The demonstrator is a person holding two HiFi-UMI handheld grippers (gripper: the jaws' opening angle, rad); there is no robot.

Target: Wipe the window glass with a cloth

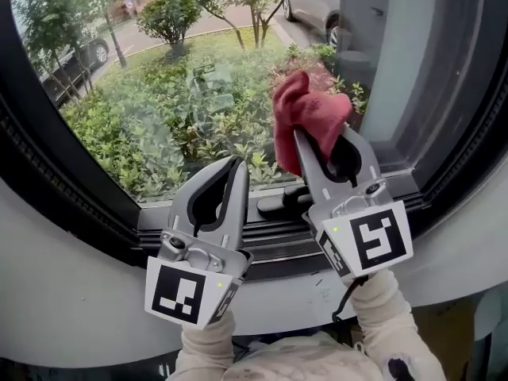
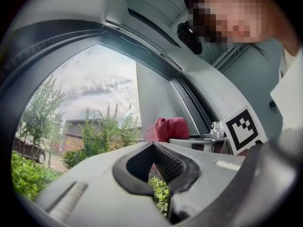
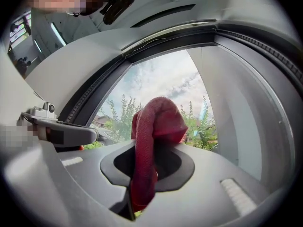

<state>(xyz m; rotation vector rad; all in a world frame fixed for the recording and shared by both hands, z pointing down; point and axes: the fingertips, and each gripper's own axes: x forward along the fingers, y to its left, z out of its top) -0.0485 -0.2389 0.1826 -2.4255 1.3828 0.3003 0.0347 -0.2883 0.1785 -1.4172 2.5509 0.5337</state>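
A red cloth (image 1: 305, 117) is bunched at the tip of my right gripper (image 1: 317, 145), which is shut on it. The cloth (image 3: 151, 141) fills the jaws in the right gripper view and bulges out past them toward the window glass (image 1: 182, 94). It is held up close to the right part of the pane; I cannot tell whether it touches. My left gripper (image 1: 236, 165) is shut with nothing in it, low by the sill, left of the right one. The cloth (image 2: 165, 128) also shows in the left gripper view.
The black window frame (image 1: 48, 181) curves round the pane. A black handle (image 1: 282, 203) lies on the sill track between the grippers. A grey upright frame part (image 1: 413, 62) stands right of the cloth. Shrubs, trees and parked cars lie outside.
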